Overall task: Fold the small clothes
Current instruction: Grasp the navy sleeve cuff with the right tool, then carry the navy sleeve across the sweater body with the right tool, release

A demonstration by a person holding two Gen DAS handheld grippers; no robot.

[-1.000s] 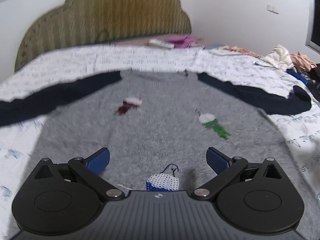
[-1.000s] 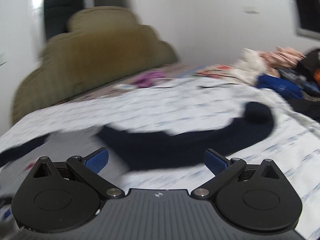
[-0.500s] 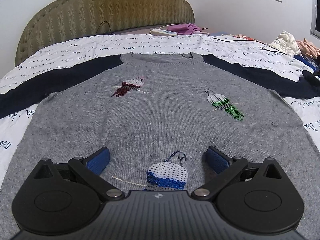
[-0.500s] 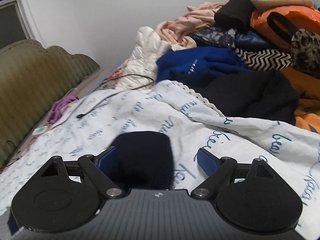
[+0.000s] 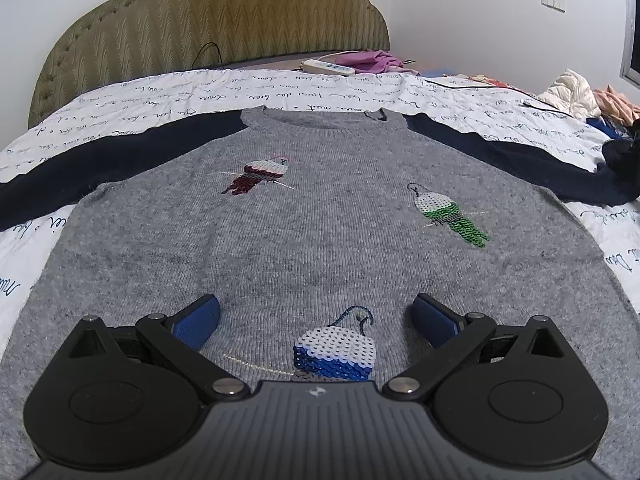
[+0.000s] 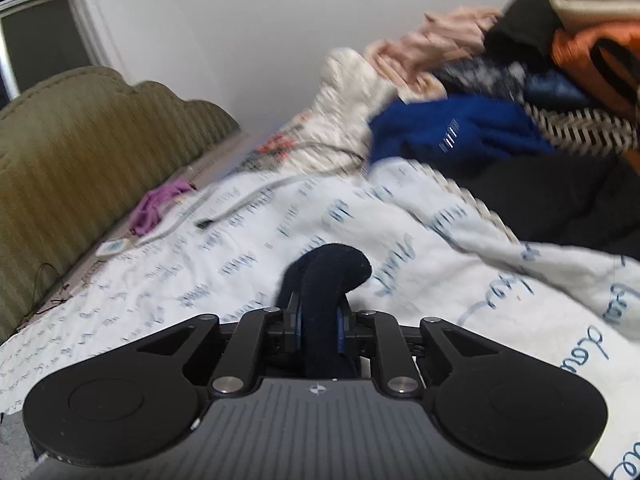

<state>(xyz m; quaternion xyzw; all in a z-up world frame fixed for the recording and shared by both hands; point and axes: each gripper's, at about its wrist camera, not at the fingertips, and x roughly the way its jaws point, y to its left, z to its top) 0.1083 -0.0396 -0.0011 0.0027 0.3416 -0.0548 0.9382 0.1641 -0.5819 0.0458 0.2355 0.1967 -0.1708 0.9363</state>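
Observation:
A small grey sweater [image 5: 320, 240] with navy sleeves lies flat, front up, on the bed. It has three sequin birds: red [image 5: 256, 174], green [image 5: 448, 216] and blue [image 5: 334, 354]. My left gripper [image 5: 316, 318] is open and empty, low over the hem, its fingers either side of the blue bird. My right gripper [image 6: 318, 320] is shut on the cuff of the navy right sleeve [image 6: 326, 276], which sticks up between the pads. That sleeve also shows in the left wrist view [image 5: 520, 160], stretched out to the right.
The white bedspread [image 5: 120, 120] with blue script covers the bed below an olive headboard [image 5: 208, 20]. A power strip [image 5: 328, 67] and purple cloth [image 5: 370, 60] lie near the headboard. A pile of clothes [image 6: 500, 120] crowds the bed's right side, with a cable [image 6: 248, 204] nearby.
My right gripper has closed on the navy sleeve cuff, which lay between its open fingers before. The left gripper has stayed open and almost still over the hem.

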